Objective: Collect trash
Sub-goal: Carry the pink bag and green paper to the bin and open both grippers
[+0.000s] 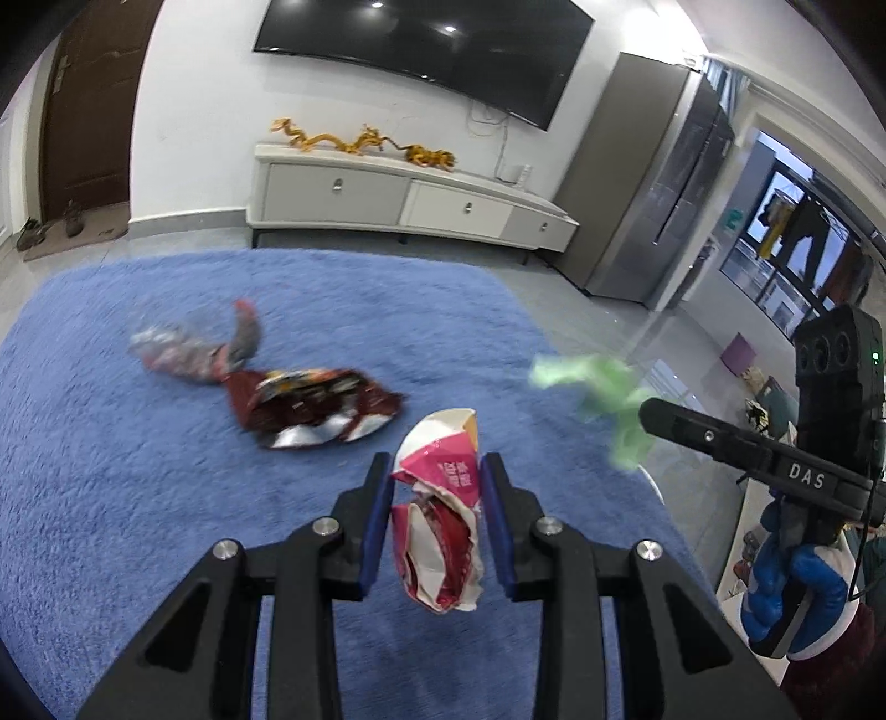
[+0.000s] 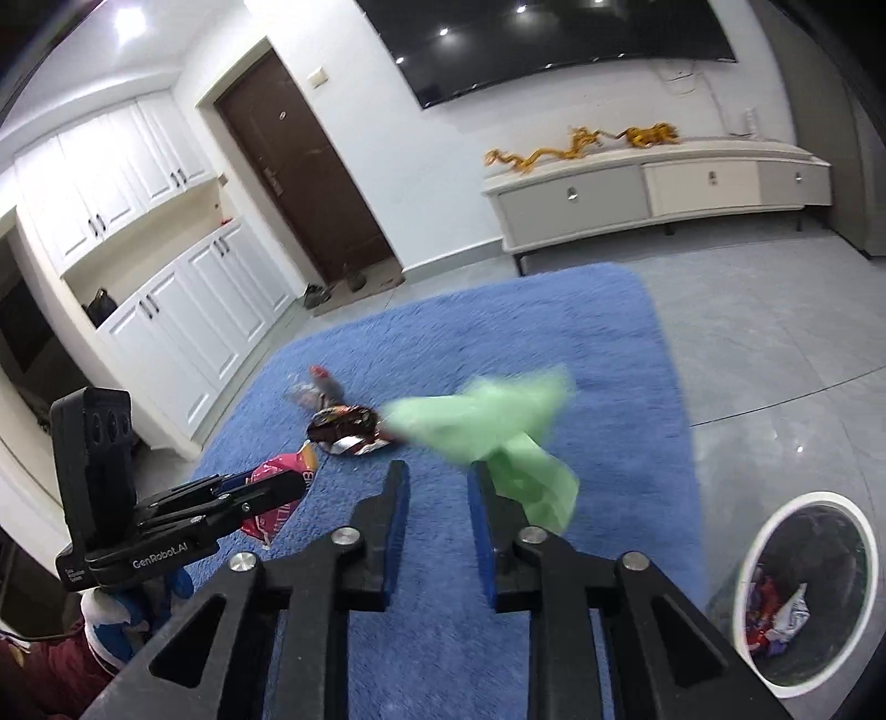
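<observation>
My left gripper is shut on a crumpled pink and white wrapper, held above the blue rug; it also shows in the right wrist view. My right gripper has its jaws apart, and a green plastic bag hangs blurred at its right finger; whether the bag is pinched I cannot tell. The bag also shows in the left wrist view. A dark red snack bag and a silver wrapper lie on the rug.
A white-rimmed trash bin with trash inside stands on the grey tiles at the lower right. A white TV cabinet stands at the far wall under a TV. White cupboards and a brown door are at the left.
</observation>
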{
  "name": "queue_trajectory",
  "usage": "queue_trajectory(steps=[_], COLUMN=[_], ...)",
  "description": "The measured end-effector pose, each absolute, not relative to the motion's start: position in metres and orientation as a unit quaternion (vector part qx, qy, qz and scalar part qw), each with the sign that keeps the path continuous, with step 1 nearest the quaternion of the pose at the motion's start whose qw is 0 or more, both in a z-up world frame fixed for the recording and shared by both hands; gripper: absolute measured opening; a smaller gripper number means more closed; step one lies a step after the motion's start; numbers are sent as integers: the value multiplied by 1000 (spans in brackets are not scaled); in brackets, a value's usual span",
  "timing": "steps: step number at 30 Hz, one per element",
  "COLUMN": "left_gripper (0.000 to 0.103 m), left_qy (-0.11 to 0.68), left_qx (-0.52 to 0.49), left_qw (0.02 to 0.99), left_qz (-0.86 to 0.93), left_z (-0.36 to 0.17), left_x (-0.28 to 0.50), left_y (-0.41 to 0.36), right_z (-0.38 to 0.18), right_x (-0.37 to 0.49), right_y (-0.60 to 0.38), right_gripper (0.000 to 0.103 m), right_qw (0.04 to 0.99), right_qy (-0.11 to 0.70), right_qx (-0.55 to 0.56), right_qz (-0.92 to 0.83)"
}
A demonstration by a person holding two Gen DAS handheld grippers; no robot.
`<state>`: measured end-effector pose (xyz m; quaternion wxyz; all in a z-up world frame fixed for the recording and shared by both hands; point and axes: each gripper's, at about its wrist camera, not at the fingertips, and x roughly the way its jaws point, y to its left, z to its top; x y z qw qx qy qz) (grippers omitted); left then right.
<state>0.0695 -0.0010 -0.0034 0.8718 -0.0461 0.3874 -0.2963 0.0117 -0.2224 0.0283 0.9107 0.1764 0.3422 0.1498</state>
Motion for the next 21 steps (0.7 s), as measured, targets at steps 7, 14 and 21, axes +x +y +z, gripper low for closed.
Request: queue_trajectory(steps=[7, 14, 21], left_gripper=[30, 30, 30], left_qy=[375, 372, 386], left_qx=[-22, -21, -30], left_qw=[861, 853, 858], left_qz=[-344, -365, -336], left_z=[17, 21, 8], left_x=[71, 64, 74], left_y=[-73, -105, -83], right_z=[32, 15, -9], right_x=[-13, -15, 4], right_y=[-267, -285, -272], right_gripper=[20, 22, 61], right_qw=[920, 915, 908], right_qy=[322, 338, 367], right_qx=[195, 199, 176], right_qz=[111, 97, 96])
